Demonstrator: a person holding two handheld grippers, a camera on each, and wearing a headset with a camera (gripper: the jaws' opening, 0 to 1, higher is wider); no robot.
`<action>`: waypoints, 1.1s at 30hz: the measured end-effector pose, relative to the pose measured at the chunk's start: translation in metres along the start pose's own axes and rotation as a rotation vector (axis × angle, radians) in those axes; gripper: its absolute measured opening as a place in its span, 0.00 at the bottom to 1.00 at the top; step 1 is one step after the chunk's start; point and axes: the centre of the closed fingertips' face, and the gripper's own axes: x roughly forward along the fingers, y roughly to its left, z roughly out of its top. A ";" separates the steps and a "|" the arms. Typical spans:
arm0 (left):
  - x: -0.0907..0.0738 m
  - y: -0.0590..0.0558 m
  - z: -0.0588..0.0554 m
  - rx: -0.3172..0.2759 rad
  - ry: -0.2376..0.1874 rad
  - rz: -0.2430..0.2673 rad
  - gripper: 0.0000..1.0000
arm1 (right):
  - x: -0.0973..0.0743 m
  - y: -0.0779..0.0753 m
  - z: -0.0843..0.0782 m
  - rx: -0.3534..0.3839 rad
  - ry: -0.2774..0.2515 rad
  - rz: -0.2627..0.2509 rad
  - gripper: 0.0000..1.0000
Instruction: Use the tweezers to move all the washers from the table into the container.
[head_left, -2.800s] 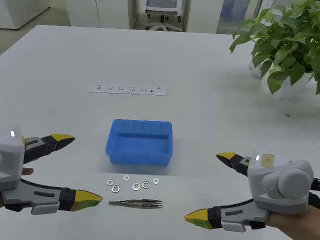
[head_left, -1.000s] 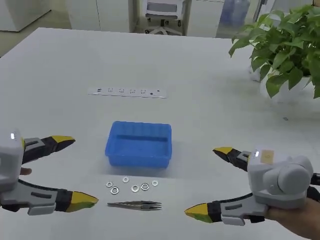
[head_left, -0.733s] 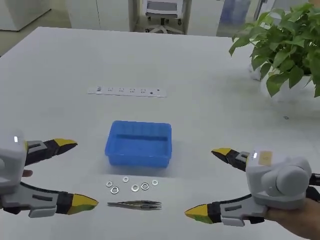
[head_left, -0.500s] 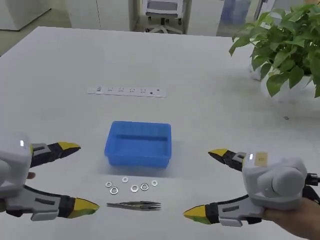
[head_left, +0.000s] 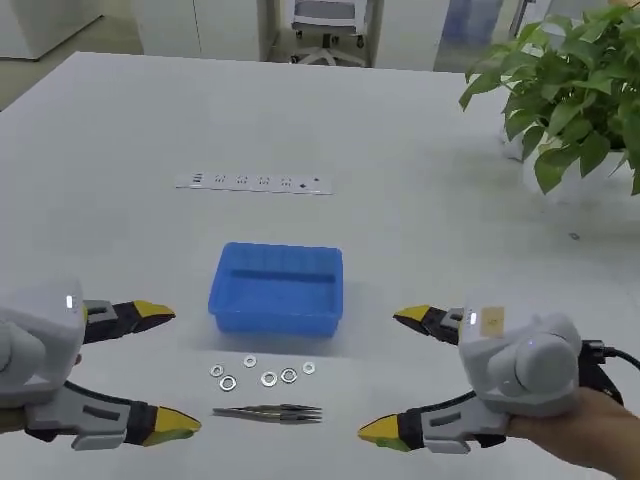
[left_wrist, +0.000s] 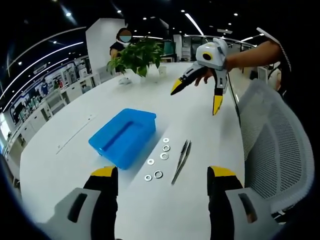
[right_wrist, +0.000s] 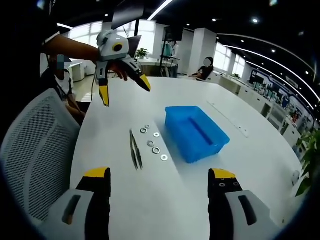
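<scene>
Several steel washers (head_left: 262, 373) lie in a loose row on the white table, just in front of the blue container (head_left: 278, 287). The tweezers (head_left: 269, 411) lie flat on the table, nearer me than the washers. My left gripper (head_left: 170, 370) hovers open at the left of them, nothing between its jaws. My right gripper (head_left: 392, 375) hovers open at the right, also holding nothing. In the left gripper view the washers (left_wrist: 161, 157), tweezers (left_wrist: 181, 154) and container (left_wrist: 123, 135) lie ahead. The right gripper view has the tweezers (right_wrist: 135, 149), washers (right_wrist: 153, 143) and container (right_wrist: 195, 131).
A white power strip (head_left: 254, 182) lies beyond the container. A potted plant (head_left: 570, 95) stands at the table's right edge. An office chair (head_left: 326, 28) is behind the far edge. A mesh chair (left_wrist: 277, 145) stands beside the table.
Both grippers have drifted inward toward the tweezers, and the right one has come lower in the picture. The washers, tweezers and container have not moved.
</scene>
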 end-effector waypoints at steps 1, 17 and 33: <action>0.002 -0.002 -0.002 0.008 0.008 -0.008 0.75 | 0.002 0.002 -0.001 -0.011 0.008 0.011 0.79; 0.026 -0.015 -0.015 0.080 0.091 -0.106 0.55 | 0.030 0.018 -0.004 -0.109 0.064 0.128 0.59; 0.045 -0.022 -0.030 0.154 0.183 -0.188 0.36 | 0.062 0.037 -0.009 -0.187 0.134 0.250 0.35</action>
